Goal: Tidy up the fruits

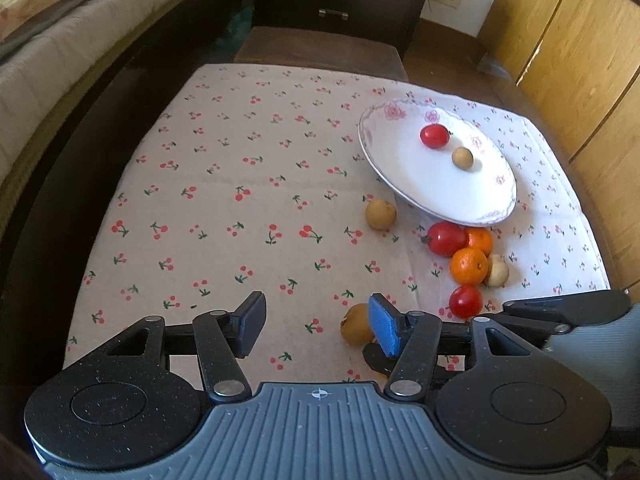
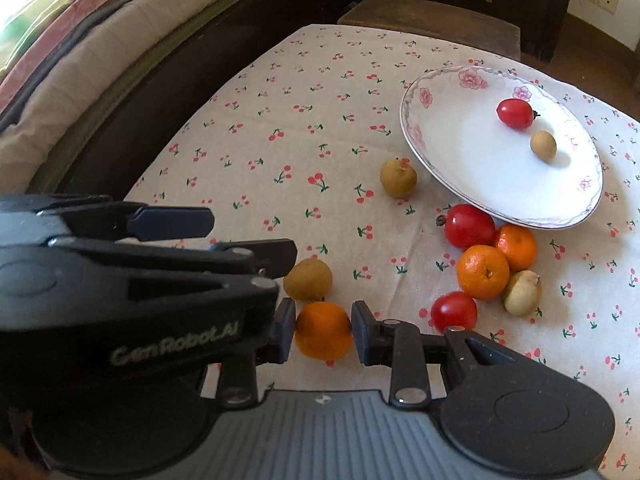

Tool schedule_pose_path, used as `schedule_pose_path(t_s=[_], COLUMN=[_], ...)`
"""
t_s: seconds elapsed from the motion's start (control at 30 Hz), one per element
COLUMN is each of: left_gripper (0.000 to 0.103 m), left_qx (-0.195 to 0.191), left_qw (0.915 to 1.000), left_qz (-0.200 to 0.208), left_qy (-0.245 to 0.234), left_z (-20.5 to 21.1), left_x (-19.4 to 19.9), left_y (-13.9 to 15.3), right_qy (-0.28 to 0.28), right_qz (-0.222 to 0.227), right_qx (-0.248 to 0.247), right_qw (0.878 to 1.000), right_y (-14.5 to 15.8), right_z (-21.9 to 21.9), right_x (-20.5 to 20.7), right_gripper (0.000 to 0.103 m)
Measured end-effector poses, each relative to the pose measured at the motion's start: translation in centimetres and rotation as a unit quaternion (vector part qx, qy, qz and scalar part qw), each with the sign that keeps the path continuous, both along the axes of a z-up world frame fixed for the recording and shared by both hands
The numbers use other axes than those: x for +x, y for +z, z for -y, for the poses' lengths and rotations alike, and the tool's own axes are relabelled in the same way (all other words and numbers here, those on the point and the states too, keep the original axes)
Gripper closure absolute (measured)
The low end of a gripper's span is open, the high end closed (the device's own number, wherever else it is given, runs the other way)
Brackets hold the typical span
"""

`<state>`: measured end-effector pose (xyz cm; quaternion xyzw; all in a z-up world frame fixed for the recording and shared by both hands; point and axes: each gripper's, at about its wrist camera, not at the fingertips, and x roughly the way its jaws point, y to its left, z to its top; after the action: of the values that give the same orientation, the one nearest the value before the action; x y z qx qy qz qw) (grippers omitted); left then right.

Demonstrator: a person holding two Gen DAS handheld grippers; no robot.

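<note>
Right hand-held gripper (image 2: pixel 323 330) pinches a small round orange mandarin (image 2: pixel 323 330), probably headed for the white floral china plate (image 2: pixel 472 184); left hand-held gripper (image 1: pixel 316 326) hangs wide open, empty.

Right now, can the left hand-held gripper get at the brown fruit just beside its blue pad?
Probably yes. The left hand-held gripper is open and empty, and the brown fruit lies just outside its blue-padded finger, uncovered; a small sideways shift should bracket it.

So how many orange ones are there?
3. One orange sits between the right gripper fingers. Two more, a near orange and a far orange, touch each other below the plate. Others could hide behind the grippers.
</note>
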<state>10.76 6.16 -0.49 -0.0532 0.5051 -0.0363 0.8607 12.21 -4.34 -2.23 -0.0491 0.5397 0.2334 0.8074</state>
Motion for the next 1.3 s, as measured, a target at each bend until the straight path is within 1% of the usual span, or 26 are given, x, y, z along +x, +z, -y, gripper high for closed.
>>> schedule_pose_path(t_s=[0.13,0.2,0.47,0.57,0.7,0.8,0.83,1.03,1.1,1.17,1.3], left_gripper=[0.038,0.037,0.039,0.042,0.052,0.052,0.054,0.054,0.055,0.057,0.057], left_qx=[-0.008,-0.012,0.007,0.006,0.007,0.016,0.019,0.035,0.032,0.03,0.008], left_qw=[1.0,0.9999,0.9991,0.9991,0.9983,0.9978,0.9977,0.9975,0.9976,0.998,0.9987], left_qz=[-0.004,-0.008,-0.031,-0.036,-0.049,-0.049,-0.05,-0.044,-0.045,-0.044,-0.047], left_qy=[0.001,-0.008,-0.029,-0.023,-0.032,-0.042,-0.041,-0.043,-0.041,-0.035,-0.017], left_z=[0.1,0.6,3.0,3.1,3.8,4.3,4.3,4.8,4.6,4.3,3.3], left_x=[0.0,0.0,0.6,1.1,1.3,1.2,1.3,1.2,1.3,1.4,1.8], left_y=[-0.1,-0.3,-1.8,-2.3,-3.0,-3.2,-3.3,-3.2,-3.2,-3.2,-3.3], right_qy=[-0.009,-0.013,-0.028,-0.036,-0.05,-0.054,-0.055,-0.055,-0.058,-0.054,-0.055], right_qz=[0.002,0.003,-0.002,0.001,0.001,-0.003,-0.005,-0.015,-0.019,-0.013,-0.02], right_qx=[-0.01,-0.013,-0.031,-0.032,-0.025,-0.024,-0.023,0.003,0.007,0.01,0.033], right_qw=[1.0,1.0,0.999,0.999,0.998,0.998,0.998,0.998,0.998,0.998,0.998], right_y=[0.3,0.7,1.5,2.1,2.3,2.1,2.0,1.6,1.4,1.4,1.3], right_z=[1.2,2.1,4.8,5.8,6.8,7.2,7.3,7.0,6.6,6.1,5.4], right_x=[-0.5,-0.8,-2.0,-2.1,-2.0,-1.9,-1.9,-1.4,-1.0,-0.8,-0.3], right_gripper=[0.071,0.071,0.072,0.072,0.072,0.072,0.072,0.072,0.072,0.072,0.072])
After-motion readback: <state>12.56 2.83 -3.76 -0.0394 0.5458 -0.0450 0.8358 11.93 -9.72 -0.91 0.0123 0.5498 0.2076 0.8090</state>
